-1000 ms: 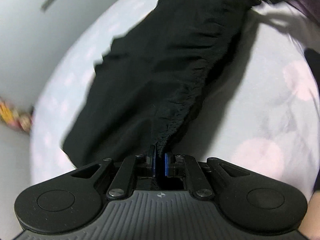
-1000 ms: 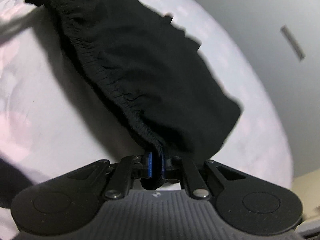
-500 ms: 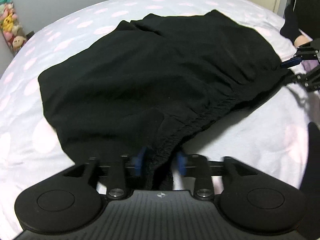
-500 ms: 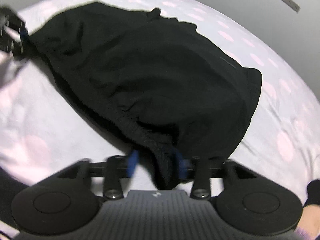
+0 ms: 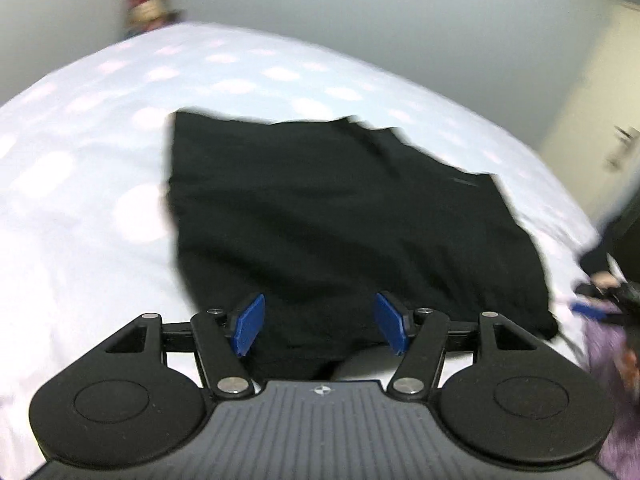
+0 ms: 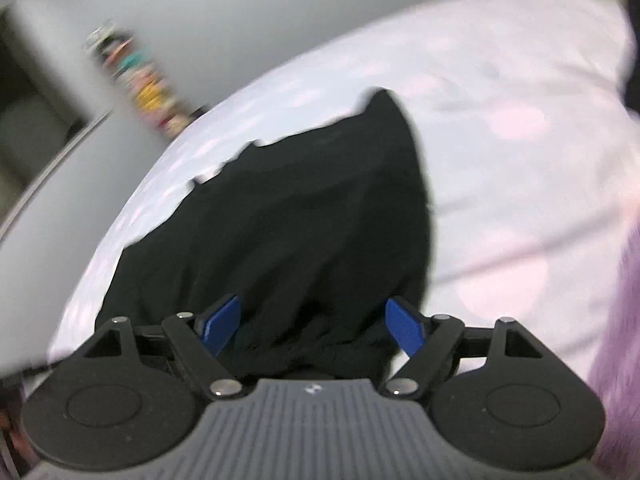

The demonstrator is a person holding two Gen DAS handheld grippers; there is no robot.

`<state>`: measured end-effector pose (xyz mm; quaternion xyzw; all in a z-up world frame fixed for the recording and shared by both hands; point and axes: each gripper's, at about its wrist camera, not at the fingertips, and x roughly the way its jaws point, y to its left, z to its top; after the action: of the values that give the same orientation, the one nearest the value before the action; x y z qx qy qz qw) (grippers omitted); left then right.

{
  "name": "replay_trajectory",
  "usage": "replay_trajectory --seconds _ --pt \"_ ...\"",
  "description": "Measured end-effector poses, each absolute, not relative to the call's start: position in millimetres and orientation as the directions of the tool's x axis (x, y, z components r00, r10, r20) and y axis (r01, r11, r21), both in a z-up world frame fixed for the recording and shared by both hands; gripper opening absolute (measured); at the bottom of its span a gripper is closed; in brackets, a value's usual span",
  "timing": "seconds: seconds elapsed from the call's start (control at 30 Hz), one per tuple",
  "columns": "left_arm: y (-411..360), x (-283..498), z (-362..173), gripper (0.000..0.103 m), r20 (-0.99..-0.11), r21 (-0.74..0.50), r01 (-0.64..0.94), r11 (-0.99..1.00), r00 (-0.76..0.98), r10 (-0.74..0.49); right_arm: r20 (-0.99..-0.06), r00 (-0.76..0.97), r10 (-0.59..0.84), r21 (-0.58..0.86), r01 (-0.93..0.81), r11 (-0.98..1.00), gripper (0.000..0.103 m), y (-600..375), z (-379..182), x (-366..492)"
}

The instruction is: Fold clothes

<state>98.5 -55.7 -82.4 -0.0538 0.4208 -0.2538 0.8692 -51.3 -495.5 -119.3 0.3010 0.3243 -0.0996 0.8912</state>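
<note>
A pair of black shorts (image 5: 340, 224) lies spread flat on a pale bed sheet with pink dots (image 5: 80, 208). My left gripper (image 5: 320, 326) is open, its blue pads wide apart just above the near waistband edge, holding nothing. In the right wrist view the same black shorts (image 6: 288, 232) stretch away from me, with the gathered waistband bunched between the pads. My right gripper (image 6: 314, 330) is open too, with its pads on either side of the cloth. The right gripper's blue tip (image 5: 588, 310) shows at the far right of the left wrist view. Both views are motion-blurred.
The bed sheet (image 6: 520, 168) fills most of both views. Colourful toys (image 6: 140, 80) stand beside the bed against a grey wall (image 5: 320, 8). A purple sleeve (image 6: 616, 340) shows at the right edge. A pale door with a handle (image 5: 616, 148) is at the far right.
Both grippers, shut on the waistband a second ago, laid the shorts flat on the bed and opened fully. Both have let go and pulled back slightly.
</note>
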Motion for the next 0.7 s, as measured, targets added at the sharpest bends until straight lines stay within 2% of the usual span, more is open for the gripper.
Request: replay_trajectory --seconds 0.03,0.1,0.27,0.5,0.63,0.7 --pt "-51.4 100.8 -85.3 0.059 -0.710 -0.324 0.358 0.876 0.520 -0.475 -0.629 0.777 0.009 0.518 0.410 0.751 0.069 -501.8 -121.9 -52.3" --pt "-43.6 105.3 -91.3 0.059 -0.722 -0.355 0.283 0.891 0.522 -0.453 -0.643 0.766 -0.002 0.528 0.445 0.723 0.066 -504.4 -131.2 -52.7" --pt "-45.7 113.6 -110.9 0.059 -0.779 -0.372 0.221 0.902 0.454 -0.432 -0.649 0.758 0.072 0.610 0.461 0.644 0.066 -510.0 -151.0 -53.7" --pt "-60.4 119.5 -121.2 0.060 -0.826 -0.290 0.247 0.925 0.423 -0.372 -0.680 0.730 0.074 0.560 0.451 0.695 0.065 -498.8 -160.3 -40.3" --pt "-68.6 117.7 -121.9 0.060 -0.839 -0.228 0.282 0.932 0.430 -0.335 -0.702 0.711 0.045 0.512 0.459 0.726 0.049 -493.1 -162.5 -36.6" --pt "-68.8 117.8 -125.1 0.060 -0.837 -0.233 0.281 0.931 0.429 -0.339 -0.683 0.728 0.064 0.574 0.481 0.663 0.045 -504.0 -166.8 -42.6"
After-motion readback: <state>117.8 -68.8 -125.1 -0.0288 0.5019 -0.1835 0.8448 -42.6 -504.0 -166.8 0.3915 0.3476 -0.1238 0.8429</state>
